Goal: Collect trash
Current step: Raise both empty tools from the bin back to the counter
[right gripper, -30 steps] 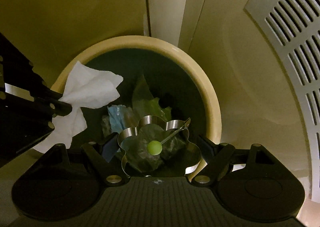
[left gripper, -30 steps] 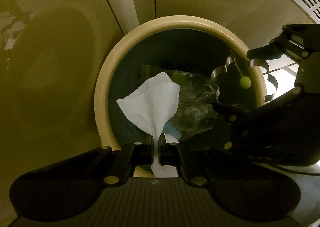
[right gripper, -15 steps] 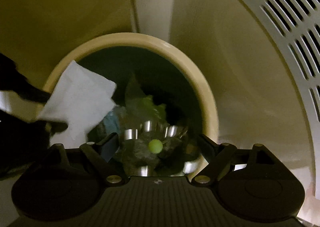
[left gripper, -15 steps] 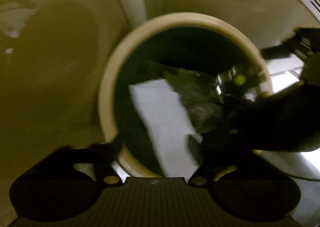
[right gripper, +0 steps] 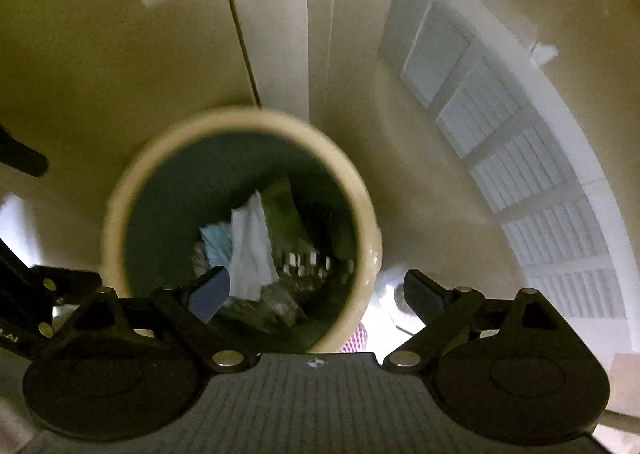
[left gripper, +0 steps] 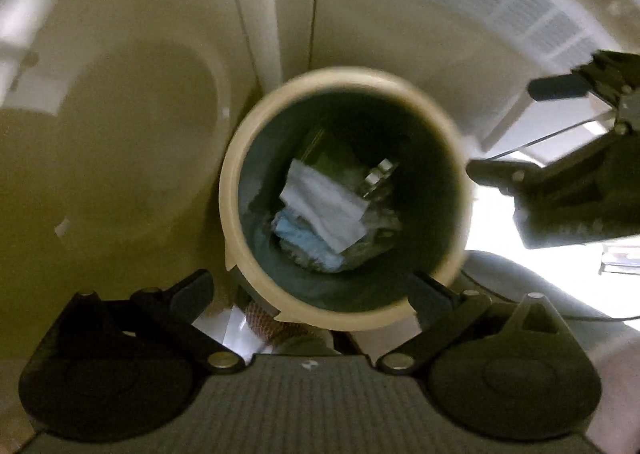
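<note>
Left claw (left gripper: 310, 292) and right claw (right gripper: 316, 290) opening, empty, bin (left gripper: 240, 182) trash blurred, metal piece half-hidden

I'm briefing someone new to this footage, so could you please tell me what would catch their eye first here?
The round bin with its pale rim fills the middle of both views, seen from straight above. At its bottom lies a white tissue on a blue scrap, with a shiny metal piece beside it. Both tongs, left and right, hang empty above it, their jaws opening.
</note>
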### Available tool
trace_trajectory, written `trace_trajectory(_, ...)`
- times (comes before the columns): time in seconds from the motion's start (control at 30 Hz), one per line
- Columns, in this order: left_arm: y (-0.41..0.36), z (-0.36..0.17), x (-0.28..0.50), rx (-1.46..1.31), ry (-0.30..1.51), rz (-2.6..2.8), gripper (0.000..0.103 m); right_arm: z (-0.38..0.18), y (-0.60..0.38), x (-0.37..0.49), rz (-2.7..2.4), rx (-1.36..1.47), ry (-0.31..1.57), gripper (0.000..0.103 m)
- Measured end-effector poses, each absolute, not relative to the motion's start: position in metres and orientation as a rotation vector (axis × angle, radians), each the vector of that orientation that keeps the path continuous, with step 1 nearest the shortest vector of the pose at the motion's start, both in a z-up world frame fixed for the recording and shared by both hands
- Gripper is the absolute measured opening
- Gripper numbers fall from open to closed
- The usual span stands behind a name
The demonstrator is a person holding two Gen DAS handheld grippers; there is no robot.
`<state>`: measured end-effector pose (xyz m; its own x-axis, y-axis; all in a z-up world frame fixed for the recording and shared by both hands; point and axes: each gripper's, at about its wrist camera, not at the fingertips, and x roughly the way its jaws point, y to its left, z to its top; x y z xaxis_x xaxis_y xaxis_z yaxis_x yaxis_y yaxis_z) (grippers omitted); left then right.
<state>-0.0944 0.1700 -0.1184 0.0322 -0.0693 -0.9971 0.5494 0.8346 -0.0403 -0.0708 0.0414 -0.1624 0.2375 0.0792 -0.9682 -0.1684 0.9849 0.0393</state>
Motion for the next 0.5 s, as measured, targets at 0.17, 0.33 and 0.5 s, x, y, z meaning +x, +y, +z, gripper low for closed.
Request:
trace_trajectory(0.17, 0.169, -0.039, -0.105, 0.37, 1.331, -0.61, 0.103, -0.068, 0.025, -0.079, 0.207, 0.0, 1.134, 0.095)
trace_trajectory(0.33, 0.163, 0.027, -0.103, 0.386, 1.141, -0.689, 0.103, 0.012, 0.007, -0.075, 0.17, 0.022, 0.911, 0.097)
trace_trajectory(0.5, 0.148, 0.073, -0.083, 0.33, 1.004, -0.686, 0.103, 0.055, -0.021, -0.047, 0.012, 0.071, 0.682, 0.098)
